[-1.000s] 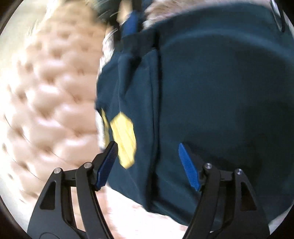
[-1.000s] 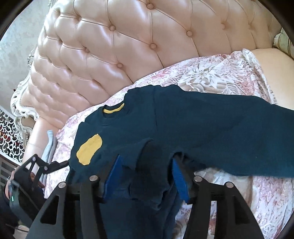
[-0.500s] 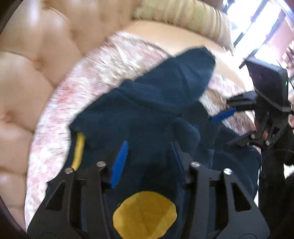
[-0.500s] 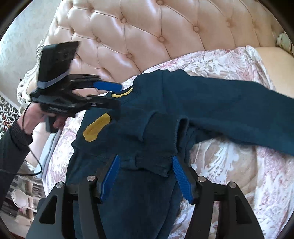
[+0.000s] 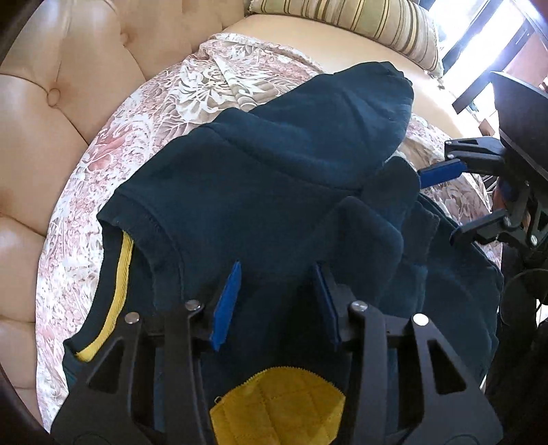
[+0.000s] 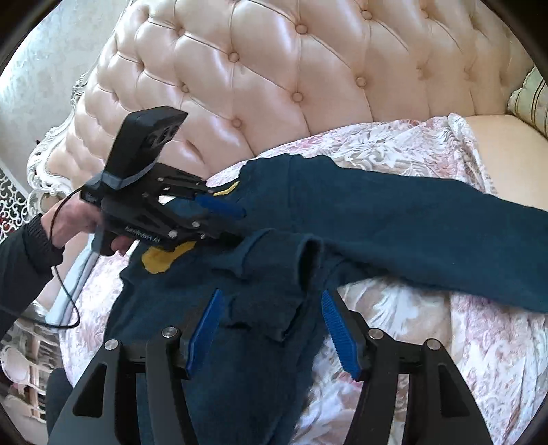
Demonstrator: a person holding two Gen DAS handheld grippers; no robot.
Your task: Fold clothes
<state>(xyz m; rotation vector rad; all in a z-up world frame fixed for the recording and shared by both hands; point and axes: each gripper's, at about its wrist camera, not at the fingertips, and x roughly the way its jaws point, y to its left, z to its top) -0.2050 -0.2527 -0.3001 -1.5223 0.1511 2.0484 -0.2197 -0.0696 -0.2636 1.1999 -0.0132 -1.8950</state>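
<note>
A dark teal sweater (image 6: 376,222) with a yellow patch (image 5: 277,400) and yellow neck trim (image 5: 116,297) lies on the bed. One sleeve stretches out to the right, the other is folded back over the body. My left gripper (image 5: 276,270) hovers over the chest just past the patch. Its jaws are closing with sweater fabric under and between them, and the pads do not visibly press. My right gripper (image 6: 271,294) stands wide around the bunched cuff of the folded sleeve (image 6: 274,274), with a gap at the right pad. Each gripper shows in the other's view: left gripper (image 6: 239,226), right gripper (image 5: 438,208).
A tufted pink headboard (image 6: 274,68) rises behind the bed. A floral bedspread (image 6: 445,342) lies under the sweater. A striped pillow (image 5: 359,27) sits at the far end. A person's hand (image 6: 72,222) in a dark sleeve holds the left gripper, with a cable hanging below.
The left gripper swung in from the sweater's side and now sits over the chest by the collar, jaws narrower. The right gripper barely moved; its jaws widened off the sleeve bundle.
</note>
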